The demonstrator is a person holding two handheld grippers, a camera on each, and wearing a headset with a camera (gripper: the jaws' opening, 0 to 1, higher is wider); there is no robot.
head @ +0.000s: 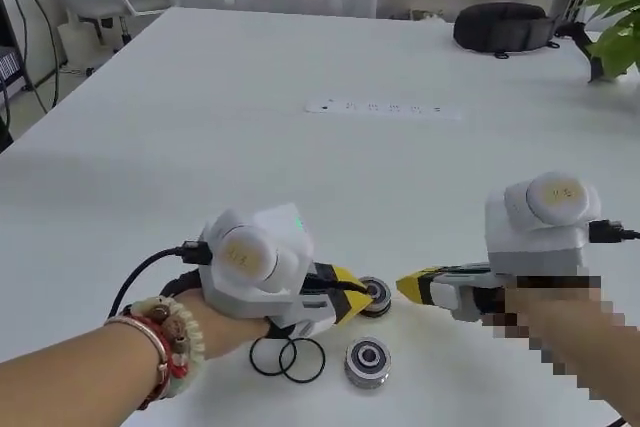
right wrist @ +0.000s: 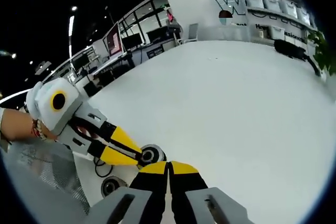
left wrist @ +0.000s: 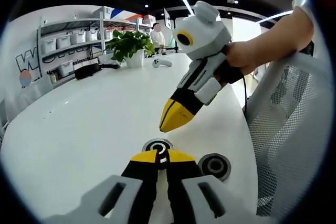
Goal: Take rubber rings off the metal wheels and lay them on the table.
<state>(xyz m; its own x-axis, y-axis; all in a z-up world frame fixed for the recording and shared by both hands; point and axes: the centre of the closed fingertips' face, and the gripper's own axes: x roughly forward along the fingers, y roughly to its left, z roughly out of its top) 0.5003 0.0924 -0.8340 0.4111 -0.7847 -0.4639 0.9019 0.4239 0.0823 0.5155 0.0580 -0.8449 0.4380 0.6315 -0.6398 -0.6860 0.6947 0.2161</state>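
left hand-held gripper [head: 360,293] pinching metal wheel [head: 380,296], right hand-held gripper [head: 402,285] closed just beside it

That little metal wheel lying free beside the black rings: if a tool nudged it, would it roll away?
Probably not: the small round metal wheel lies flat on the white table, so a nudge would likely slide it, not roll it. It looks solid steel, so probably heavy for its size. Its smooth shiny rim could slip in a pinch.
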